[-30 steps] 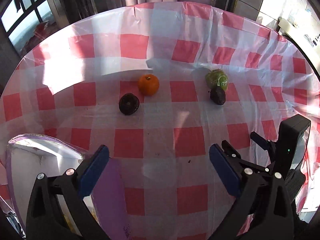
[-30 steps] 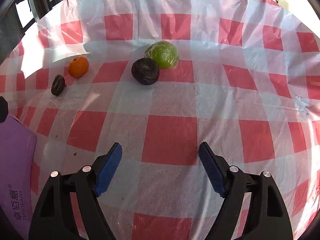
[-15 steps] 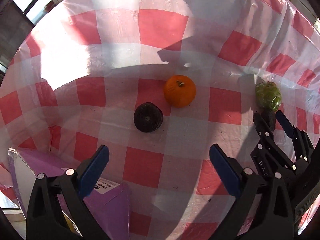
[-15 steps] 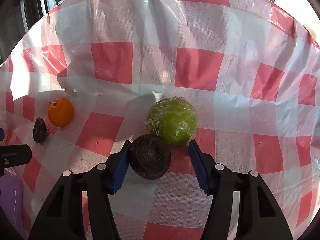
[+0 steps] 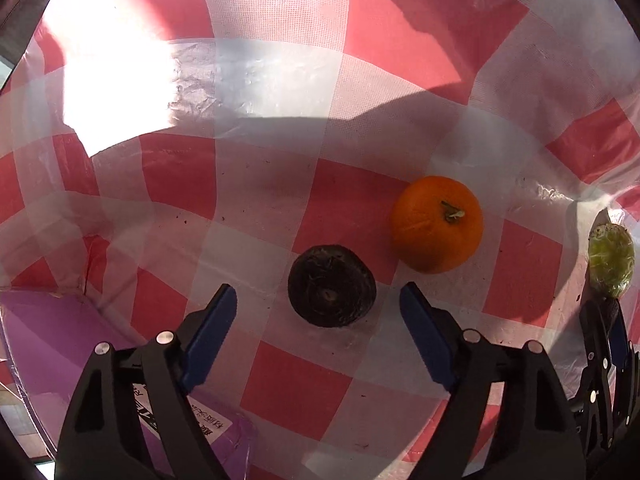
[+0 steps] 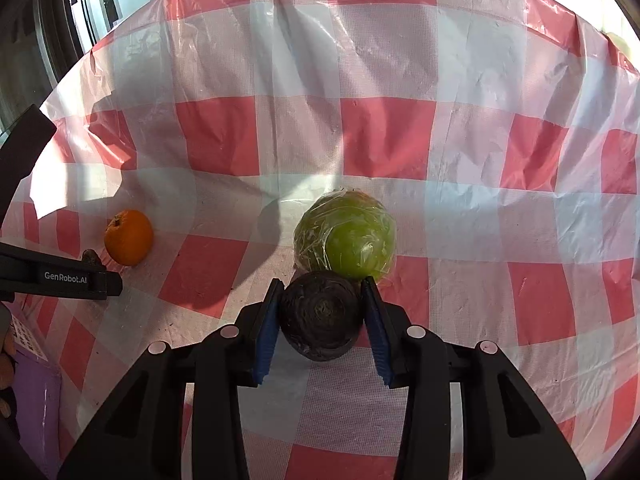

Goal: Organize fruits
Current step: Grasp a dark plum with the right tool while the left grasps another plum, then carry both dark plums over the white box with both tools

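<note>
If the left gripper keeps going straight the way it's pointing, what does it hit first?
Most likely the dark wrinkled fruit, which lies centred just ahead of the open left gripper, with gaps on both sides. The orange sits farther off to the right.
</note>
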Demonstrator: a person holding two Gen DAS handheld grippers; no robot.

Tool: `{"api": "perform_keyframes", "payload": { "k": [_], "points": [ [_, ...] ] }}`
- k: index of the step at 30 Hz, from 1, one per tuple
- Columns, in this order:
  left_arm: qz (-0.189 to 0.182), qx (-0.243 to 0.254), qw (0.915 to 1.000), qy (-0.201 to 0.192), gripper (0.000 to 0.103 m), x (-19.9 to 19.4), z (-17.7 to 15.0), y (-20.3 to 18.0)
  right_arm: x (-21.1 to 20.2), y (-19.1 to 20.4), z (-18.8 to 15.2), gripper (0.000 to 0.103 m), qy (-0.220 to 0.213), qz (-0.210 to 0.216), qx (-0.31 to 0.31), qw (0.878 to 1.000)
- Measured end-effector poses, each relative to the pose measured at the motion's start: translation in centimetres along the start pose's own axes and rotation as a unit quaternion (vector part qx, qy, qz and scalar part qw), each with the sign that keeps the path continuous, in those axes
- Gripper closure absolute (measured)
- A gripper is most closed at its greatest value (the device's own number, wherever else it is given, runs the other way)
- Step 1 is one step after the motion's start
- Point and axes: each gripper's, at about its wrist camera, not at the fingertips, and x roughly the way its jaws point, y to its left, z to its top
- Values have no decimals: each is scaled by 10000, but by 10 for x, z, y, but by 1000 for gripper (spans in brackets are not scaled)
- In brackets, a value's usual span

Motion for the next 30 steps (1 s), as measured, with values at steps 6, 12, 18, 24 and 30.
{"api": "perform_keyframes", "payload": {
  "k": [6,12,18,24,30],
  "points": [
    [-234,337,9989,-214,63,-11,-13,-10,0,-3,-1,63,-2,1,3,10000],
    [-727,394,9956,-443,63,-32,-49,-15,0,-1,-1,63,-1,-24,-11,10000],
    [-855,1151,9871,-710,63,-60,-103,-41,-1,1,-3,64,-11,-33,-18,10000],
    [-1007,1989,9711,-847,63,-91,-160,-60,-30,-8,-26,65,52,-118,164,9998],
    [-1295,2595,9547,-672,63,-90,-229,-38,-98,-14,-94,65,294,-370,418,9980]
  ]
}}
